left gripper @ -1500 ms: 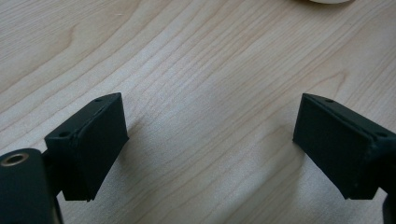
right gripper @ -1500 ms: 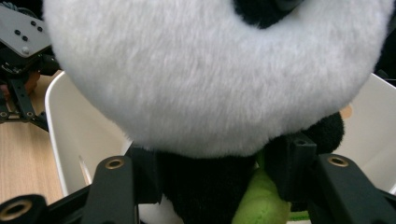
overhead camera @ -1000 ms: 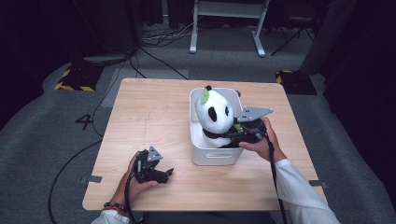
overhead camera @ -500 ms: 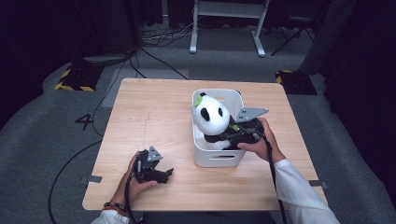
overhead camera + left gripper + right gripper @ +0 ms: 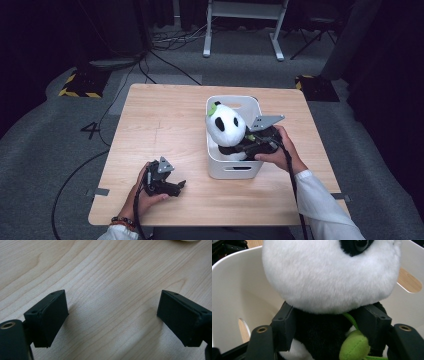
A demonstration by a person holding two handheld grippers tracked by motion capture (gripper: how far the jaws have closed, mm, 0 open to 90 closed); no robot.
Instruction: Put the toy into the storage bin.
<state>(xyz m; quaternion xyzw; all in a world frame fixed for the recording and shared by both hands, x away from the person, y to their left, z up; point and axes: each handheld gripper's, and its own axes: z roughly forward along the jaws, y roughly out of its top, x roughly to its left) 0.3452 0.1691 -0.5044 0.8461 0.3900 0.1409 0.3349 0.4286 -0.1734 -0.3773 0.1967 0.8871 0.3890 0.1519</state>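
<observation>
A black-and-white plush panda with a green leaf on its head sits upright in a white bin on the wooden table. My right gripper reaches into the bin from the right. In the right gripper view its jaws flank the panda at its black torso, and the pads still lie against the fur. These jaws have just been opening. My left gripper rests low over the table's front left. Its jaws stand open over bare wood with nothing between them.
The bin's wall has handle cut-outs. A dark carpeted floor with cables and a white metal frame lies beyond the table's far edge. Yellow-black striped blocks sit on the floor at either far corner.
The panda has settled a little lower into the bin. The right hand and the left hand have stayed where they were.
</observation>
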